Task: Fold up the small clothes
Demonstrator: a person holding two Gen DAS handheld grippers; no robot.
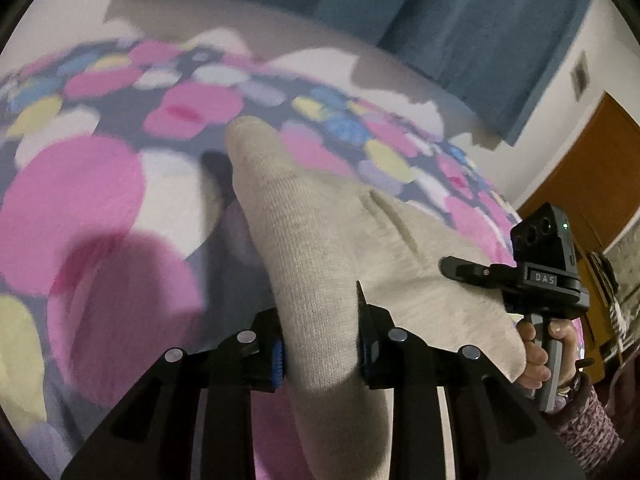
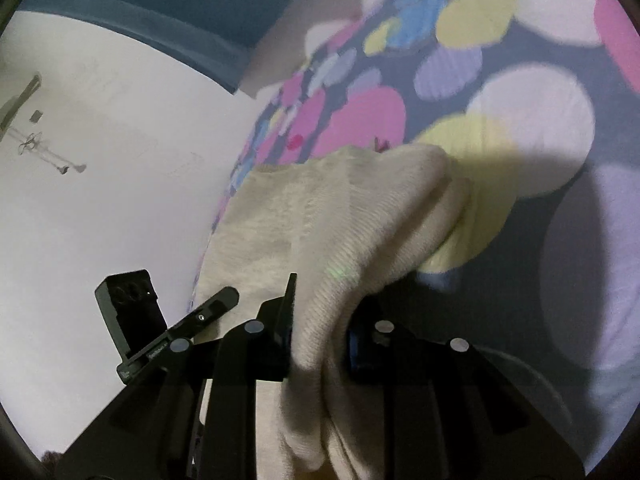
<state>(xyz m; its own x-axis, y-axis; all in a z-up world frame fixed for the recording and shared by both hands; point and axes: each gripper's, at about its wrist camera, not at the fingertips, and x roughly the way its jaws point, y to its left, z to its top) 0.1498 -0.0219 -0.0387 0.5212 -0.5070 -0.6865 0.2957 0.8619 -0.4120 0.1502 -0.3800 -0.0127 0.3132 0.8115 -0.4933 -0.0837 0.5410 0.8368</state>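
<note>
Pinching the beige sock [image 1: 320, 248] with left gripper [image 1: 320, 354] and right gripper [image 2: 320, 340], we found it soft, light, probably best held at its ends.

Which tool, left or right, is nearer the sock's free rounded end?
Left. The left tool is shut on the sock, whose rounded end juts just beyond it. The right tool grips the far edge, farther away.
</note>
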